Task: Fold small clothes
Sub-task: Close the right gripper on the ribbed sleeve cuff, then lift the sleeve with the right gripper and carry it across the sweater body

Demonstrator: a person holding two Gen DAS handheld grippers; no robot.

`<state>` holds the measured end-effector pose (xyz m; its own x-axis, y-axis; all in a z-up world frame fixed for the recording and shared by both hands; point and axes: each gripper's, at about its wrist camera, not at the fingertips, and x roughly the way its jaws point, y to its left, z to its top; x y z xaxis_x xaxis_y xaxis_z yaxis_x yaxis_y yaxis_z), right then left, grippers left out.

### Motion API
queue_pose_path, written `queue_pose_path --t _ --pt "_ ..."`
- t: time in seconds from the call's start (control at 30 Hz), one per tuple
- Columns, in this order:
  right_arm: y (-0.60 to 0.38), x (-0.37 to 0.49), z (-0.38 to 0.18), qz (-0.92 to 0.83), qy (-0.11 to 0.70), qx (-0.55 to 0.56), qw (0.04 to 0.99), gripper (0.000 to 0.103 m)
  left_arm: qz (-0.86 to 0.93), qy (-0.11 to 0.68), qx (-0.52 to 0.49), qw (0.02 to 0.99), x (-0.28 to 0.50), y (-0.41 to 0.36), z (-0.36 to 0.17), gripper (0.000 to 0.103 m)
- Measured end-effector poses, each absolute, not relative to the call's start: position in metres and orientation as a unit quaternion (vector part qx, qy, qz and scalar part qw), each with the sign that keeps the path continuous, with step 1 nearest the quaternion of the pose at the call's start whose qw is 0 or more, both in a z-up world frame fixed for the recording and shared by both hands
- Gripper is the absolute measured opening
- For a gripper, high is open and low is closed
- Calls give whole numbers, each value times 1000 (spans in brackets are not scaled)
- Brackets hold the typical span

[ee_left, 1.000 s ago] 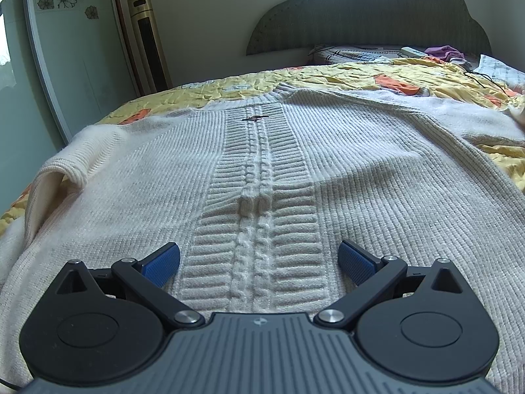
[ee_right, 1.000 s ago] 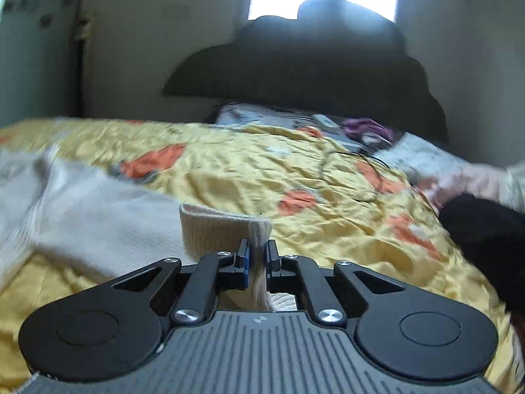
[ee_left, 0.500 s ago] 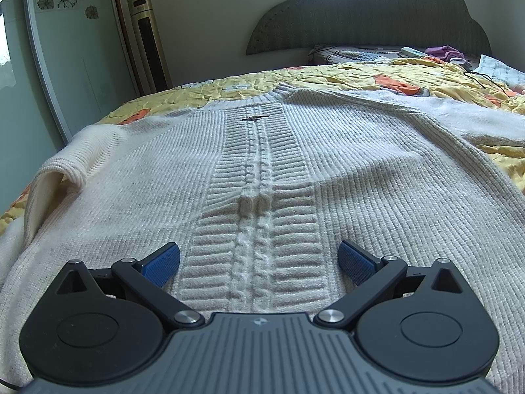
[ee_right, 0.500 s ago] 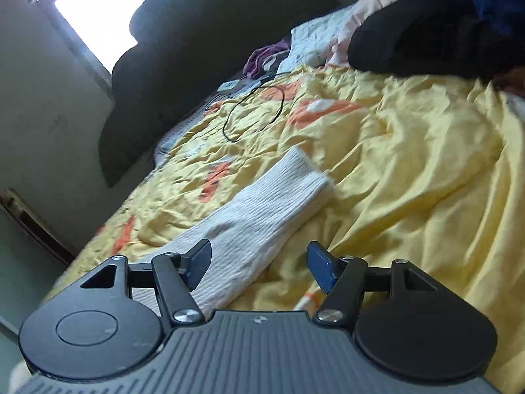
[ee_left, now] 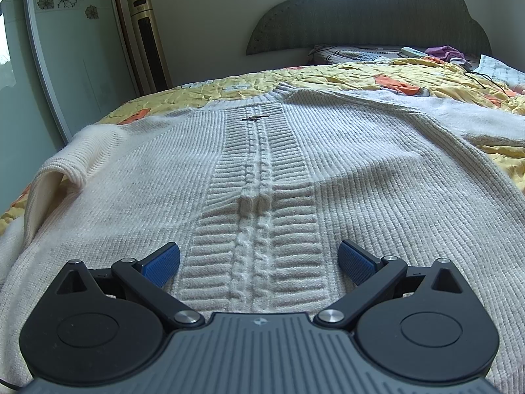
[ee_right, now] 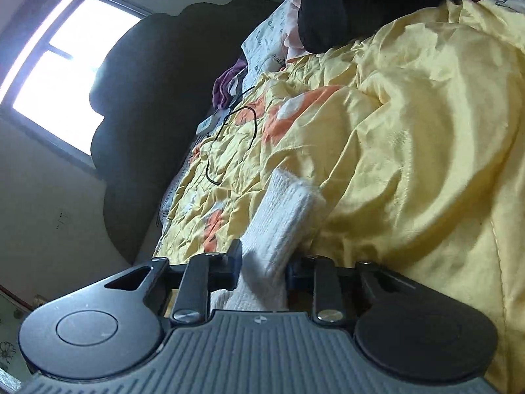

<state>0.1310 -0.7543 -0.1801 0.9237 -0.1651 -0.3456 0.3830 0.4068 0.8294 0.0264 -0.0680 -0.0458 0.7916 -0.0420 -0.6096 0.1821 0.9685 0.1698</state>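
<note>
Left wrist view: my left gripper (ee_left: 259, 264) gapes wide, empty, over sweater (ee_left: 262, 177) spread flat on bed (ee_left: 328, 77); no fold made yet.

Right wrist view: my right gripper (ee_right: 262, 267), jaws just closing, pinches sleeve (ee_right: 282, 223) on quilt; folding it inward probably comes first.

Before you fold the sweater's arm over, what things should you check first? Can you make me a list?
1. Right gripper clamped on the ribbed white knit sleeve: ok. Its jaws have just been closing, with the sleeve between them.
2. Left gripper free: ok, jaws wide open over the cream cable-knit sweater, holding nothing.
3. Sweater body flat: mostly ok; the far-left edge curls up.
4. Small dark object lying near the collar: cannot tell what it is; check before folding.
5. Black cable on the yellow quilt apart from the sleeve: ok.
</note>
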Motion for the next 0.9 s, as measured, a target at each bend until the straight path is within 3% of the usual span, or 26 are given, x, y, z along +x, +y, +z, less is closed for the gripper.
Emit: queue_pose_path --t 0.4,0.9 --pt "-686 132 -113 -46 107 438 892 15 -65 336 126 931 38 -66 -30 103" --pt "-501 174 -72 135 202 335 910 15 -1 345 120 931 83 -21 -11 103"
